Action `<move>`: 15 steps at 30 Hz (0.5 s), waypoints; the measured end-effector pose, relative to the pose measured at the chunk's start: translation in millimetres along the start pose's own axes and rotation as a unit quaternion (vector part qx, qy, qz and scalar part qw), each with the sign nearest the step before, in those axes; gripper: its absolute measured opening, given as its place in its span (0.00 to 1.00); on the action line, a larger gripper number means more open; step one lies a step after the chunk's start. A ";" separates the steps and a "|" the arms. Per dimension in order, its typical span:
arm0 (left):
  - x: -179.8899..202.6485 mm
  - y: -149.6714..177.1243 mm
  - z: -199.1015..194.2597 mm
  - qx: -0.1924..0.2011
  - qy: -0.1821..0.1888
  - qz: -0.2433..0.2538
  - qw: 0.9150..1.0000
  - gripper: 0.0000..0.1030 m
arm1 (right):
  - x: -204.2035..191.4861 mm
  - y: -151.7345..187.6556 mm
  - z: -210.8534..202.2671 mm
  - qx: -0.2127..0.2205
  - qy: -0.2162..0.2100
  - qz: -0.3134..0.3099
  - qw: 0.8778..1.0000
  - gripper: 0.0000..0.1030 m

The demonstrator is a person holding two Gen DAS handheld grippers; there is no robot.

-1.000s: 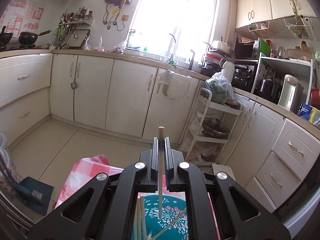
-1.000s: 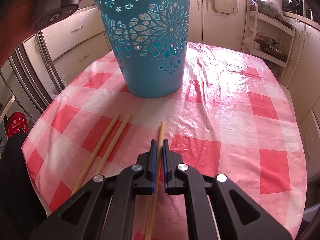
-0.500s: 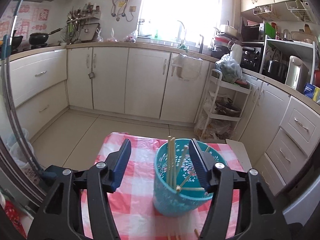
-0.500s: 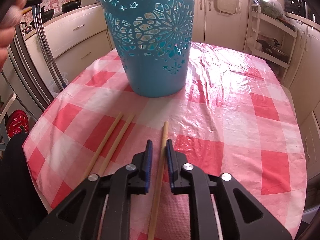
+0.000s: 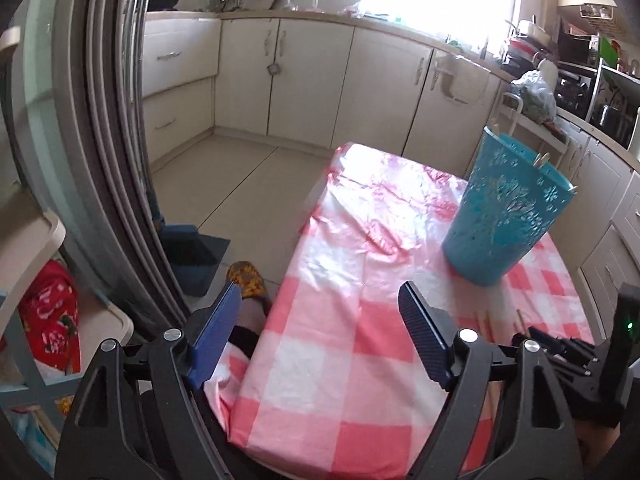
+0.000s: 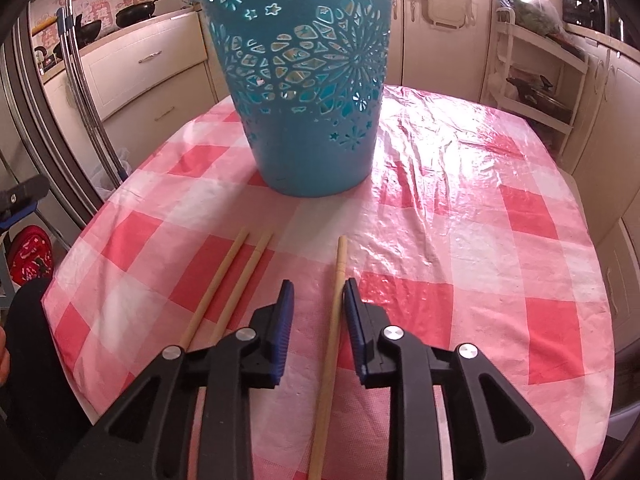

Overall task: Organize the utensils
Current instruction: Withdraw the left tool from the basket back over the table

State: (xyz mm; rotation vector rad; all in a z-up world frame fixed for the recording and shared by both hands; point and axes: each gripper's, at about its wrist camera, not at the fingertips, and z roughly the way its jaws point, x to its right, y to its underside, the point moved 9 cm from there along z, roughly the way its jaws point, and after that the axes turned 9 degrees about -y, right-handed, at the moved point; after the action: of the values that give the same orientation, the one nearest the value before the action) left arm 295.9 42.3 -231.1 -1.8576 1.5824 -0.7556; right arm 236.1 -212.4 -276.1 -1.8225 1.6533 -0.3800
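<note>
The right gripper (image 6: 314,312) hung low over the desk (image 6: 540,320), jaws just eased apart, a loose chopstick (image 6: 334,320) lying between them; a crooked re-grip might have rolled it toward the pair of chopsticks (image 6: 232,280) alongside. The left gripper (image 5: 320,344), jaws just spread wide and empty, tilted down at the desk's near edge. Farther off, the blue basket (image 6: 304,80) stood upright, light enough to tip.

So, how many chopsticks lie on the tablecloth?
3: one chopstick between the right gripper's open fingers, a pair to its left. Others stand hidden inside the blue basket.
</note>
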 end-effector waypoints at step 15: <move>-7.6 17.0 16.8 -0.016 0.021 -0.009 1.000 0.75 | -2.8 1.5 -0.4 -0.013 0.000 -0.001 1.000 0.06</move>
State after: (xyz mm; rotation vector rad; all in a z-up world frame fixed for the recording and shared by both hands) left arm 296.1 48.7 -255.3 -1.8922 1.6151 -0.7874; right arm 234.2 -209.8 -276.2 -1.8432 1.6626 -0.3615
